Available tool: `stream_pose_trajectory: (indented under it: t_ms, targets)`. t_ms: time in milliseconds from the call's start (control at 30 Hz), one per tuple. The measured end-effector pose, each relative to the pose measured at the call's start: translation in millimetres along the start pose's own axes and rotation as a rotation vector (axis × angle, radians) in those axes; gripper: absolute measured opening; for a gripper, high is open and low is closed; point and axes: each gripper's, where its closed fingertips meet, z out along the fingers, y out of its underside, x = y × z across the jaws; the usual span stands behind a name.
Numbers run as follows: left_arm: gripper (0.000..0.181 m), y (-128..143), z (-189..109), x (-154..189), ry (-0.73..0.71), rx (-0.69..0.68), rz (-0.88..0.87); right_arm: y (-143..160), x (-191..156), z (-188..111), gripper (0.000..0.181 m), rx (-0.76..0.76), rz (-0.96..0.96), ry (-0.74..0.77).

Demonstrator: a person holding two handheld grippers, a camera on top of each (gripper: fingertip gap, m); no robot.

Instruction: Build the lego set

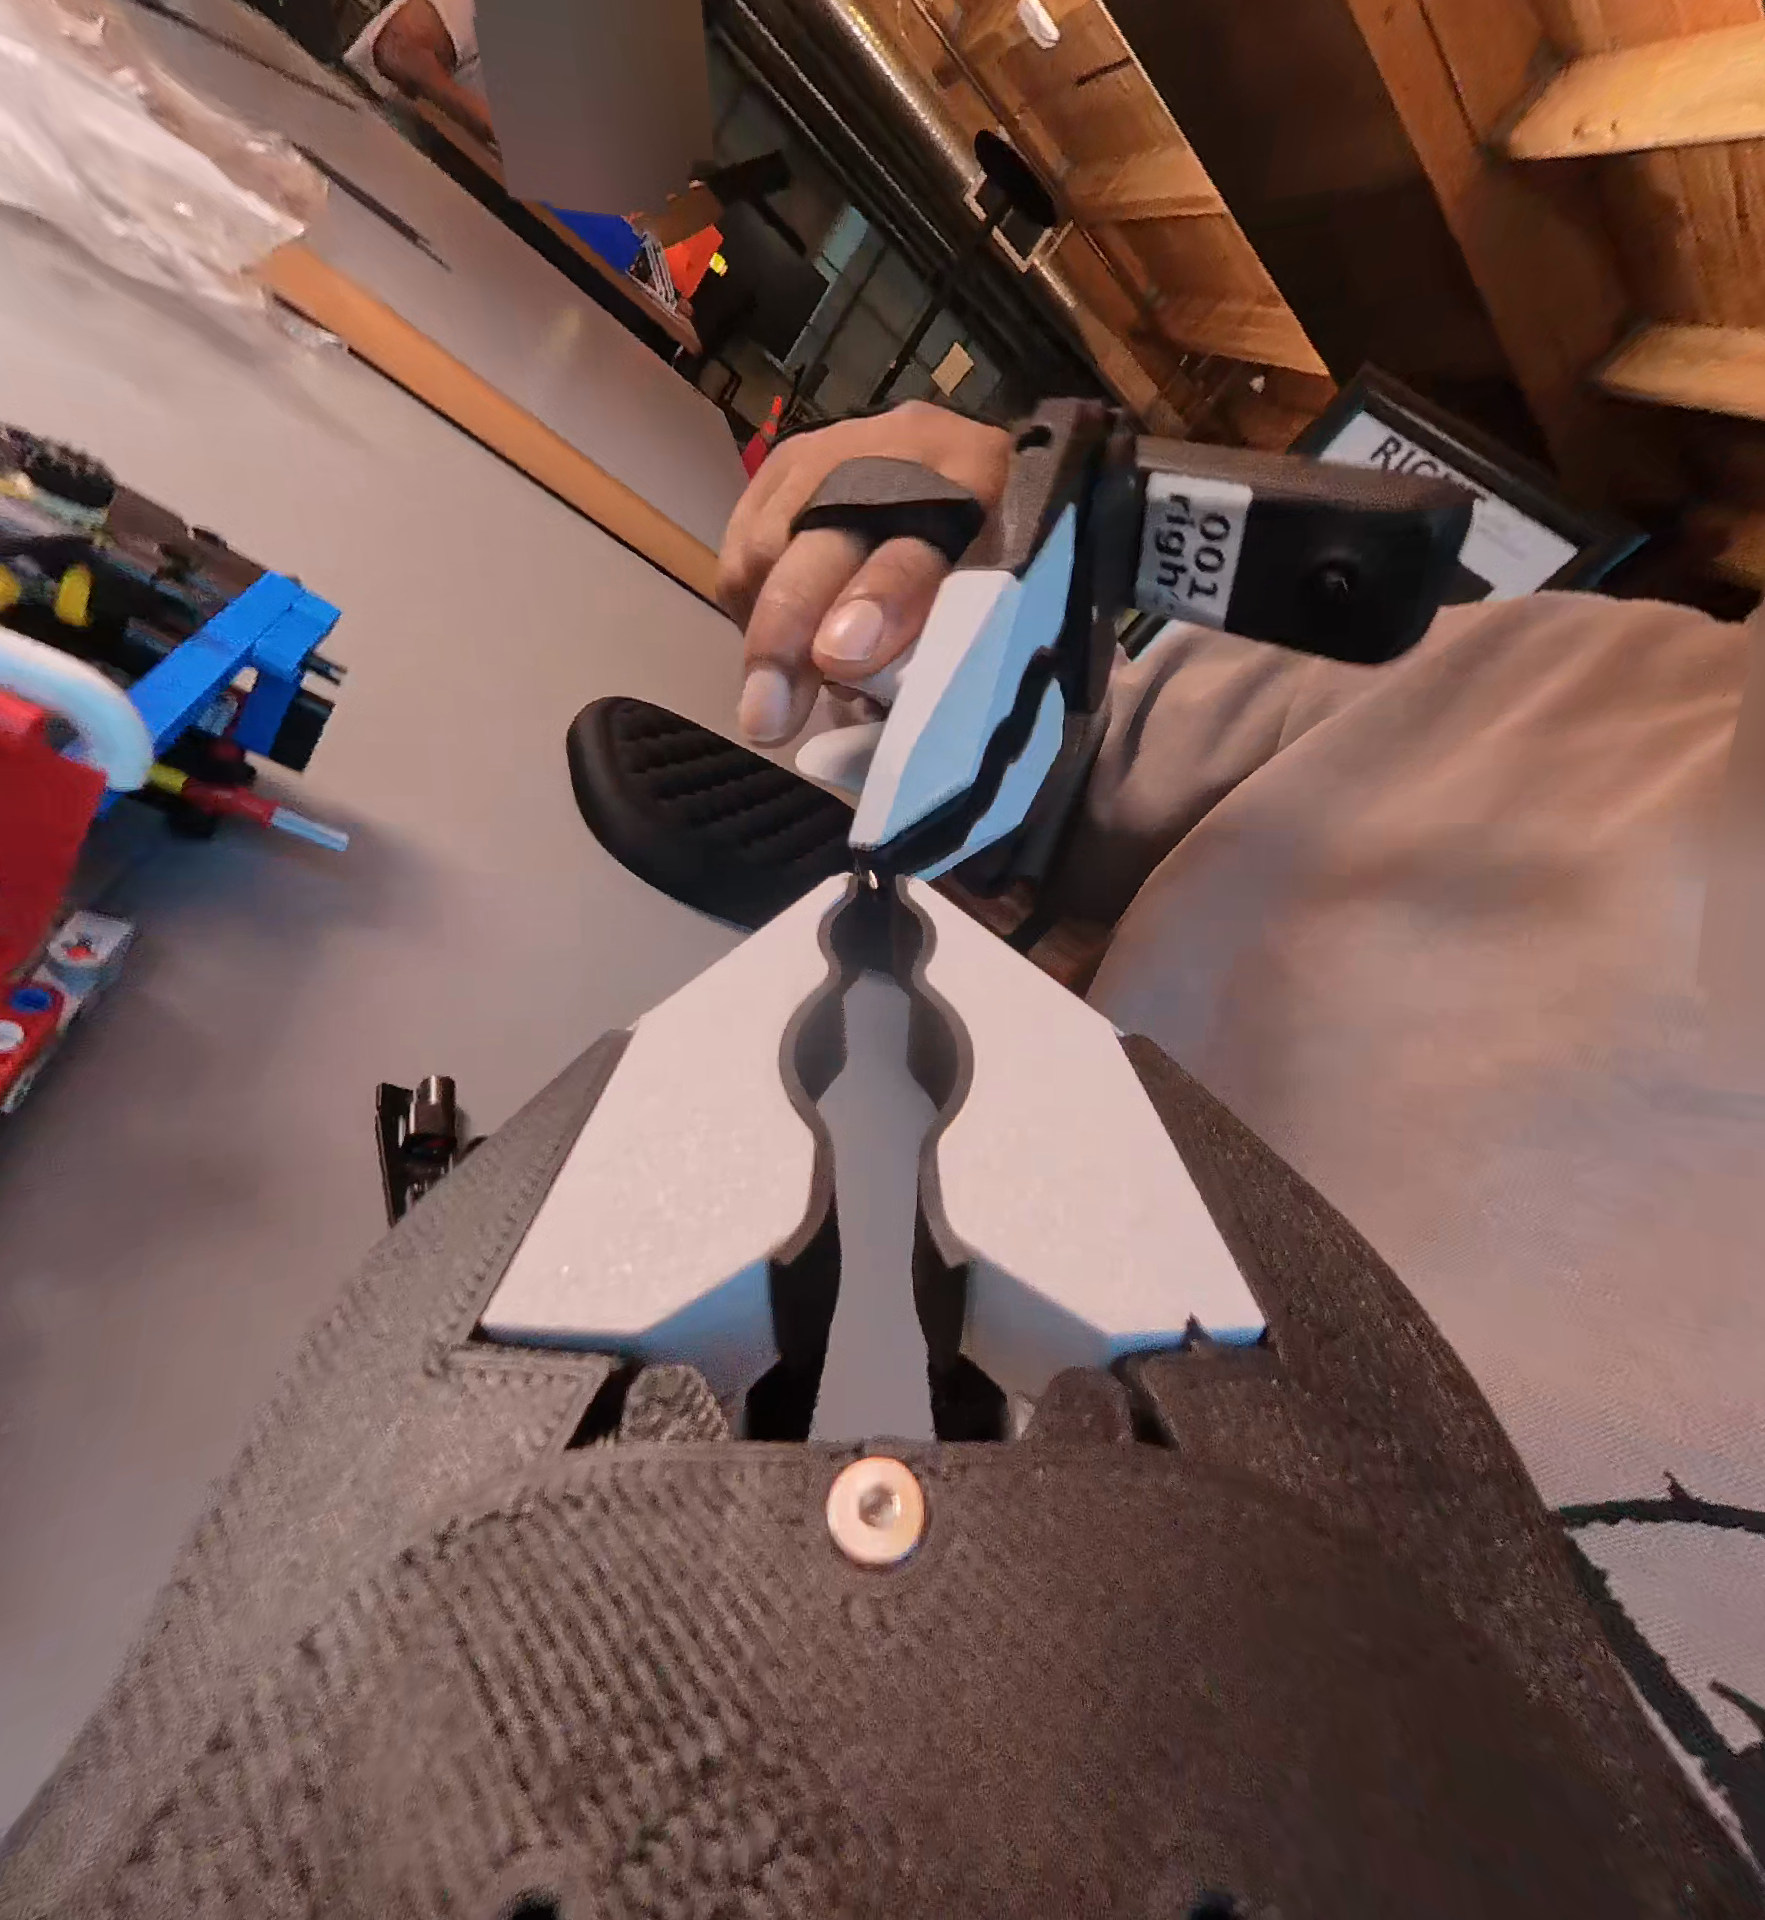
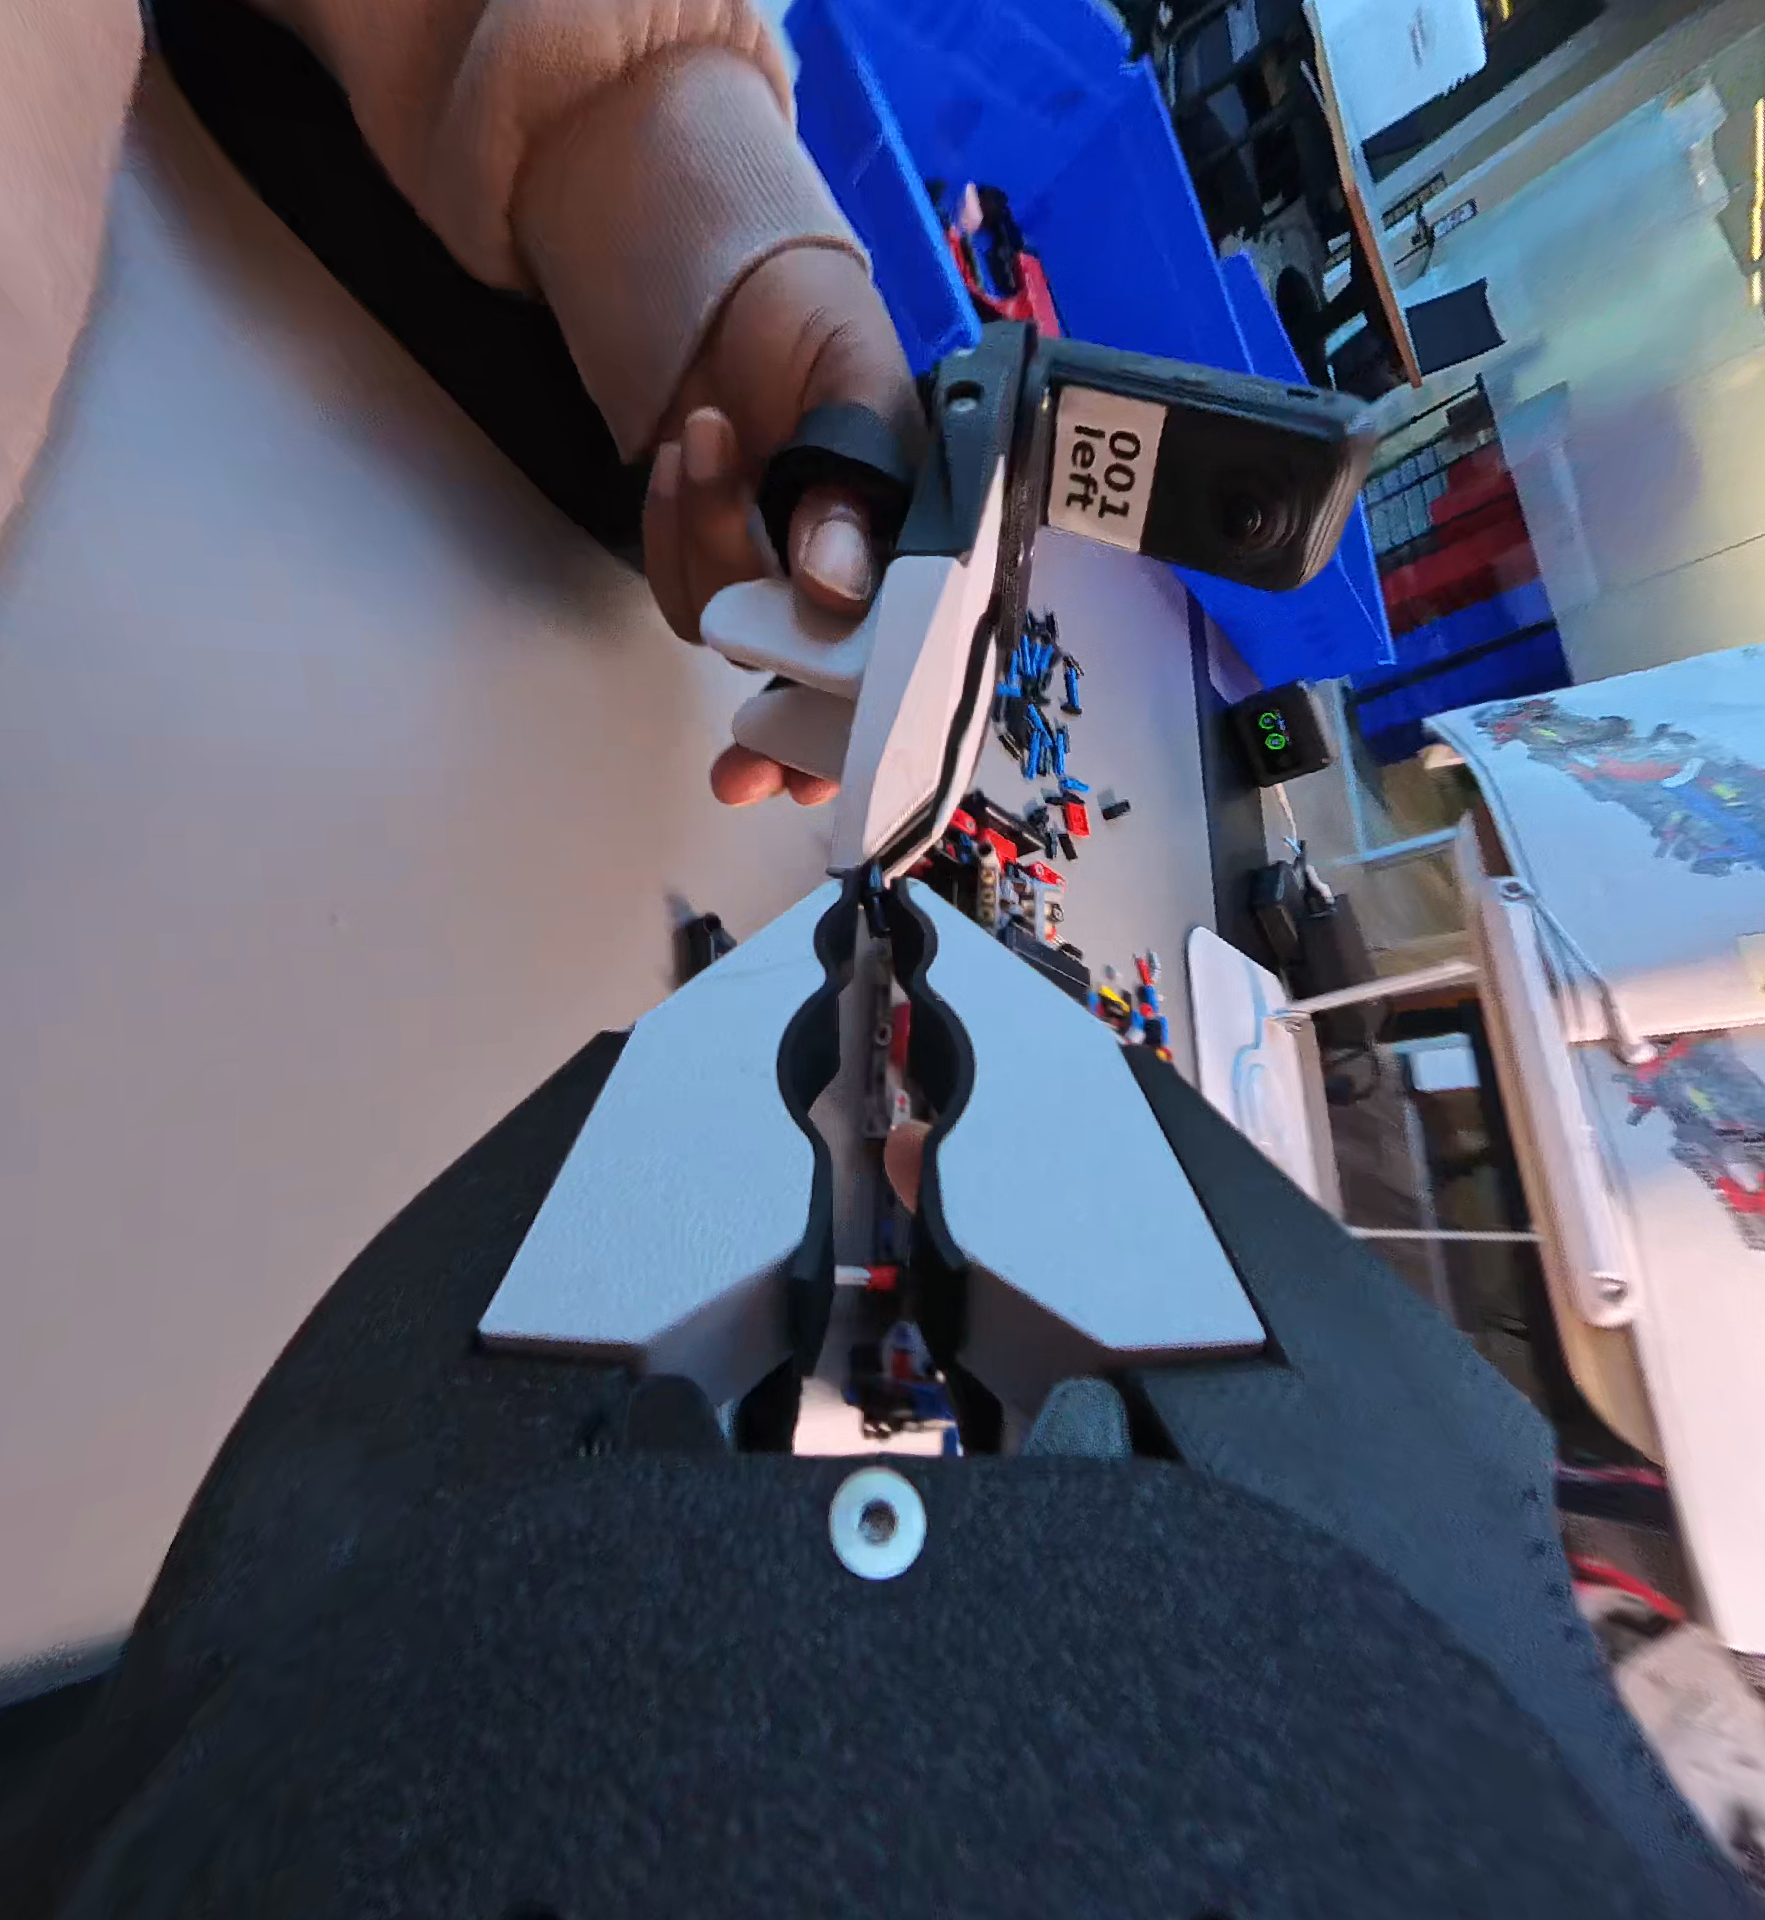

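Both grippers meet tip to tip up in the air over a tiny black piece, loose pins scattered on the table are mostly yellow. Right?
Not quite: the loose pins on the table are mostly blue and black, as the right wrist view shows. The rest holds: left gripper and right gripper meet at a tiny black piece.

A workshop or lab: bare wooden shelving (image 1: 1647,94) and a ribbed silver metal duct (image 1: 919,114) overhead, stacked blue plastic storage bins (image 2: 1044,166), and a grey worktable (image 2: 1158,665) strewn with small loose blue and black bricks (image 2: 1039,707).
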Motion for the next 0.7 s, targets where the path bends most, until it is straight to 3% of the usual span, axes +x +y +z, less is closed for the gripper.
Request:
stream_pose_trajectory:
  t_ms: [133,200,700]
  targets:
    - [0.001,-4,1,17,0.03,-0.001,0.176,-15,1,-12,0.019,0.231,0.412,-0.159]
    - [0.001,-4,0,20,0.031,0.0,0.216,-22,4,-18,0.018,0.341,0.545,-0.205]
    - [0.001,2,4,23,0.049,-0.023,0.209,-22,-3,-15,0.003,0.357,0.603,-0.252]
